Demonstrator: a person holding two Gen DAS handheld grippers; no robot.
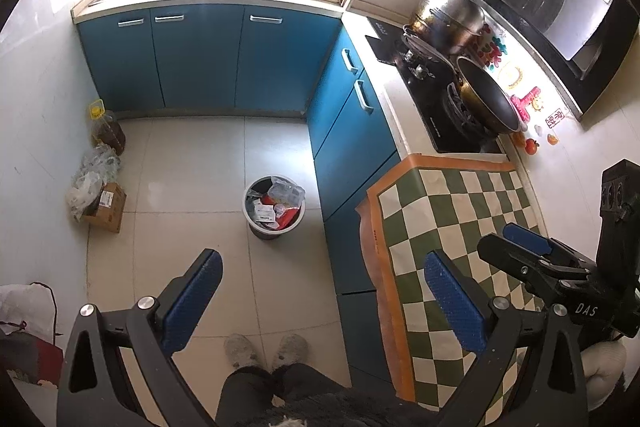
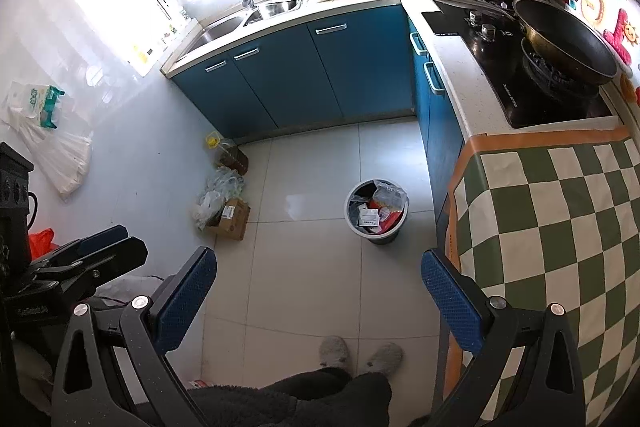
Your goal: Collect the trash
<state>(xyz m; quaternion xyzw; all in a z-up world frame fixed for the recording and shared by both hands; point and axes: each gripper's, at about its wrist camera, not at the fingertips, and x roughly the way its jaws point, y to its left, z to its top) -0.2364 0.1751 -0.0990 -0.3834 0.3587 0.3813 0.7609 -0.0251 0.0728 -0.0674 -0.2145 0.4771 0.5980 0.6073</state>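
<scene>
Left wrist view: both blue-padded tongs, left gripper (image 1: 322, 301) and right gripper (image 2: 318, 297), gaping wide, empty, hovering above the centre-frame round grey litter-filled bin (image 1: 274, 203), awaiting pickup.

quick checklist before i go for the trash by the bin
1. Left hand-held gripper open and empty: ok.
2. Right hand-held gripper open and empty: ok.
3. Room in trash bin: not ok, packaging reaches the rim.
4. Floor path to bin clear: ok.
5. Loose trash located: ok, plastic bags beside cardboard box at the wall.
6. Whether oil bottle is trash: cannot tell.
</scene>
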